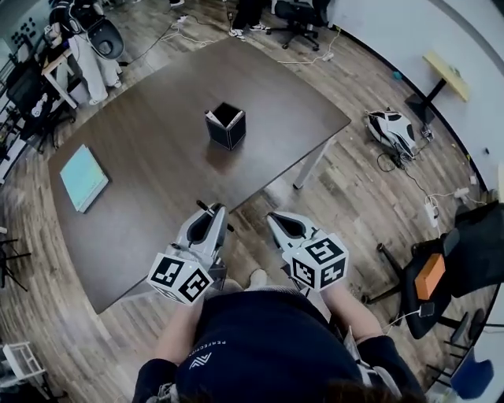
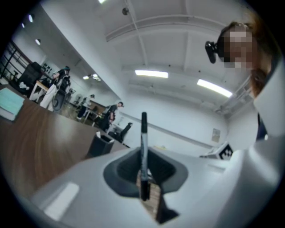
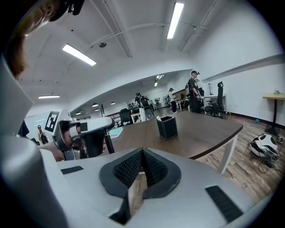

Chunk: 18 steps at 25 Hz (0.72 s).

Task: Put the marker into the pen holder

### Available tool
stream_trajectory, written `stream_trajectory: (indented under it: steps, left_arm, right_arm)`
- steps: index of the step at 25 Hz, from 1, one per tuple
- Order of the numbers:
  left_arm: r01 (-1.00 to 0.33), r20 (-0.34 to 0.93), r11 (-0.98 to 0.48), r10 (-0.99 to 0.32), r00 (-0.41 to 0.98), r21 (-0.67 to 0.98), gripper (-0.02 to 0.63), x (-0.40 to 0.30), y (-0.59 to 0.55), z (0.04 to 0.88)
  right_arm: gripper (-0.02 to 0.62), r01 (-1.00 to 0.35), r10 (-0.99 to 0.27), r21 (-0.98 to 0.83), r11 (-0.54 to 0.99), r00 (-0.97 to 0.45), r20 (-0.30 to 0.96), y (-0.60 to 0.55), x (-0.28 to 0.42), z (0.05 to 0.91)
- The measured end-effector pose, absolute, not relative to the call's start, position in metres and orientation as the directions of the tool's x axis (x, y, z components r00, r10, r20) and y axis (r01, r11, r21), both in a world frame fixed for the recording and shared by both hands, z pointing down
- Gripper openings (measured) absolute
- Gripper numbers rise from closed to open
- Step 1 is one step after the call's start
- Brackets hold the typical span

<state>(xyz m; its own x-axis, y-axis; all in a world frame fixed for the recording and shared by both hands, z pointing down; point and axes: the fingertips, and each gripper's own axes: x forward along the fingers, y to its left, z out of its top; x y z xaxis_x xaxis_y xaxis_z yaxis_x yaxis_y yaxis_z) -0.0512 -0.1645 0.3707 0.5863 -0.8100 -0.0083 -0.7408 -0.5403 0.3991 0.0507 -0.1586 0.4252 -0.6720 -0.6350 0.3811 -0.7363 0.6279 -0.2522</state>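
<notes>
A black marker [image 2: 143, 147] stands upright between the jaws of my left gripper [image 2: 143, 178], which is shut on its lower part. In the head view this gripper [image 1: 208, 214] hovers over the near edge of the table, and the marker's tip [image 1: 202, 206] sticks out beside it. The black square pen holder [image 1: 226, 126] stands upright further out on the table, well apart from both grippers; it also shows in both gripper views [image 2: 100, 144] [image 3: 167, 128]. My right gripper [image 1: 276, 219] is beside the left one, past the table's edge, shut [image 3: 142, 161] with nothing in it.
The dark wooden table [image 1: 157, 142] carries a teal notebook [image 1: 83, 177] at its left. Office chairs [image 1: 303, 14] and cables lie on the wooden floor beyond. A black chair with an orange object [image 1: 429, 275] stands at the right.
</notes>
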Motion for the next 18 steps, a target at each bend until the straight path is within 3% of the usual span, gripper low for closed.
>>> stream_trajectory:
  steps: [10,18]
  left_arm:
    - [-0.788,0.016,-0.479,-0.851,0.525,0.387,0.038,-0.052,-0.213,0.37]
    - [-0.803,-0.052,-0.483,-0.866,0.498,0.35,0.038,-0.056,-0.297,0.351]
  right_arm:
    - [0.002,-0.696,-0.605,-0.296,0.654,-0.716,0.349,-0.199,0.05,0.42]
    - [0.002,-0.743,-0.641,-0.285,0.606,-0.668,0.379,-0.248,0.069,0.425]
